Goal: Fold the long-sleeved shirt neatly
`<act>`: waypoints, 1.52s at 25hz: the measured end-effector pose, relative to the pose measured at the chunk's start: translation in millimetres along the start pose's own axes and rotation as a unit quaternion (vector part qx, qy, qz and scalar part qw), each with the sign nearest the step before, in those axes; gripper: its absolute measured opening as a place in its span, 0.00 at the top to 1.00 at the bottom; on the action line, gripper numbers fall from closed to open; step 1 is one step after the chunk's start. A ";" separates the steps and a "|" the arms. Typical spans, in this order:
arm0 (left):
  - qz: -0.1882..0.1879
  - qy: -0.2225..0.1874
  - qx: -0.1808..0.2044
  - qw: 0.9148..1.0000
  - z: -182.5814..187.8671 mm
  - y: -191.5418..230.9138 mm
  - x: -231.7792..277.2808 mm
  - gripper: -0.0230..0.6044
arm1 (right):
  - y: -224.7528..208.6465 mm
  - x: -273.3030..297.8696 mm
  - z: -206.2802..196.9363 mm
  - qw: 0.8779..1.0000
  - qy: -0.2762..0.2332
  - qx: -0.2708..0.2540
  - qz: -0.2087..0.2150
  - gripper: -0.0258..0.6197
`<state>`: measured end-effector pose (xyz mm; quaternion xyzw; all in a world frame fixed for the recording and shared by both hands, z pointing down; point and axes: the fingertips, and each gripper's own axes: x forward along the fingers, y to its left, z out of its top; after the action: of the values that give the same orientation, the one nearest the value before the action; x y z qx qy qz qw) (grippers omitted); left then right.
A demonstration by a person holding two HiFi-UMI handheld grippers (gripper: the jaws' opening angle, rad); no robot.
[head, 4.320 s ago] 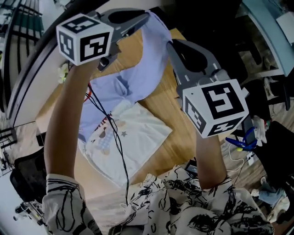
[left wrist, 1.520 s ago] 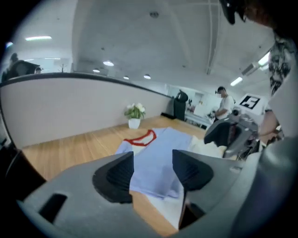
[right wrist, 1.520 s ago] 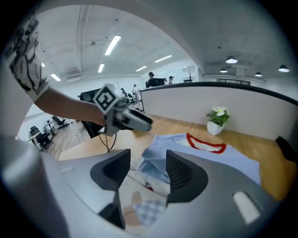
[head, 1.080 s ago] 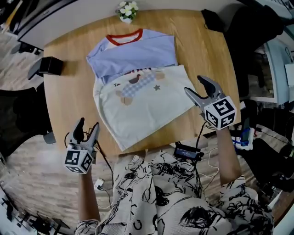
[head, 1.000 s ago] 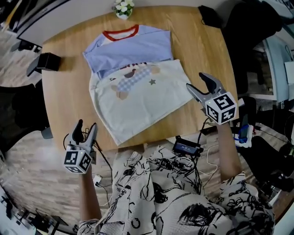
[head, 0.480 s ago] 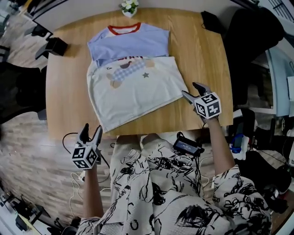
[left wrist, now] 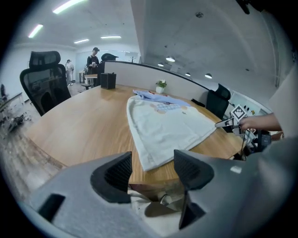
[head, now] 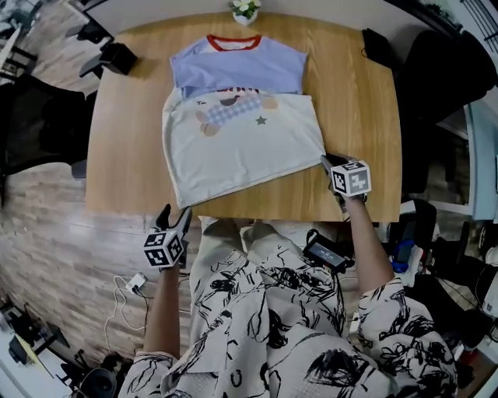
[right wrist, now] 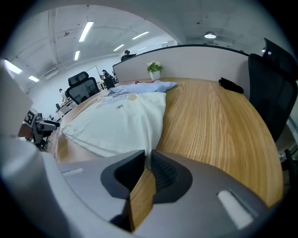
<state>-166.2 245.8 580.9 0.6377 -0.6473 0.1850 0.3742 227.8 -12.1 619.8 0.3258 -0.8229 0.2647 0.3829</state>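
Lying flat on the wooden table (head: 359, 116) is the long-sleeved shirt (head: 241, 136). Its red neck is at the far side, by a small potted plant (head: 245, 8). Blue cloth lies across the top part, and the white part with the little picture faces up. The right gripper (head: 328, 162) is at the near right corner of the shirt. Its jaws have just been closing, and now they are nearly together, with a thin bit of white cloth pinched between them. The left gripper (head: 174, 211) is just off the near edge of the table, close to the shirt's near left corner but not touching it. Its jaws are wide apart and hold nothing.
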 end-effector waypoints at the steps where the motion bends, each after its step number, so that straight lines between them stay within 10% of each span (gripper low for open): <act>1: 0.008 0.004 0.000 1.000 -4.1 2.5 1.8 0.52 | 2.0 -1.1 -0.6 1.000 0.001 -0.002 0.002 0.87; 7: 0.058 0.030 0.003 0.998 -15.0 18.5 20.2 0.65 | 13.3 -5.9 -5.0 1.000 0.004 -0.012 0.008 0.88; 10: 0.072 0.045 -0.001 0.996 -16.0 21.1 19.5 0.92 | 20.6 -11.6 -5.1 1.000 0.005 -0.020 0.018 0.88; 22: -0.020 0.027 -0.007 0.999 35.8 61.4 -38.3 0.92 | 100.6 -68.9 -24.4 0.997 -0.016 0.011 0.075 0.88; 38: -0.076 0.051 0.015 0.996 -5.5 98.7 -52.5 0.92 | 172.7 -84.6 -109.9 0.998 0.019 0.049 0.041 0.88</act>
<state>-265.0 297.5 570.1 0.6805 -0.5738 0.1981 0.4105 192.3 203.2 582.0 0.3055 -0.8142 0.3263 0.3705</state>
